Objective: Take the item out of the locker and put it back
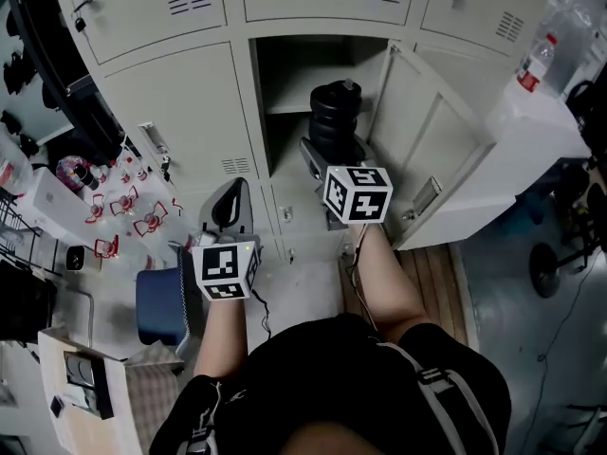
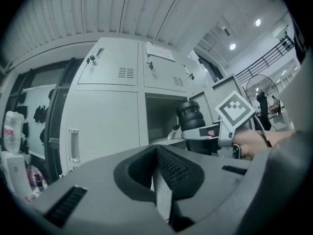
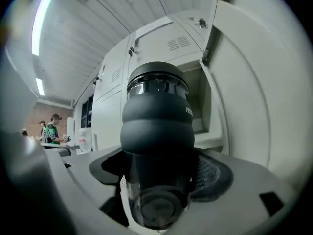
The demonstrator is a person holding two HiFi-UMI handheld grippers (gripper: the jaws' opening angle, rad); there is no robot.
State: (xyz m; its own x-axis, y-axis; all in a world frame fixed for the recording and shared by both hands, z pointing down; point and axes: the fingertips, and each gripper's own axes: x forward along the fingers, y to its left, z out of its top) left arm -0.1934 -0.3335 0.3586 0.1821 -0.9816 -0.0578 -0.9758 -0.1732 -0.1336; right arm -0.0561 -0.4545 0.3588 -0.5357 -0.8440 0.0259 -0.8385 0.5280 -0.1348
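A black ribbed bottle (image 1: pixel 337 110) with a clear base stands upright in my right gripper (image 1: pixel 327 154), just in front of the open locker compartment (image 1: pixel 294 74). In the right gripper view the bottle (image 3: pixel 156 131) fills the middle, and the right gripper (image 3: pixel 159 177) is shut on its lower part, pads on both sides. The locker door (image 1: pixel 427 131) swings out to the right. My left gripper (image 1: pixel 230 202) hangs lower left in front of shut locker doors; its jaws meet with nothing between them (image 2: pixel 157 153). From the left gripper view I also see the bottle (image 2: pixel 191 119).
A blue seat (image 1: pixel 156 306) stands at lower left beside a table with small red items (image 1: pixel 123 207). A white box (image 1: pixel 531 126) carrying a plastic bottle sits at the right. Shut lockers (image 1: pixel 171 102) surround the open one. People stand far off (image 3: pixel 51 129).
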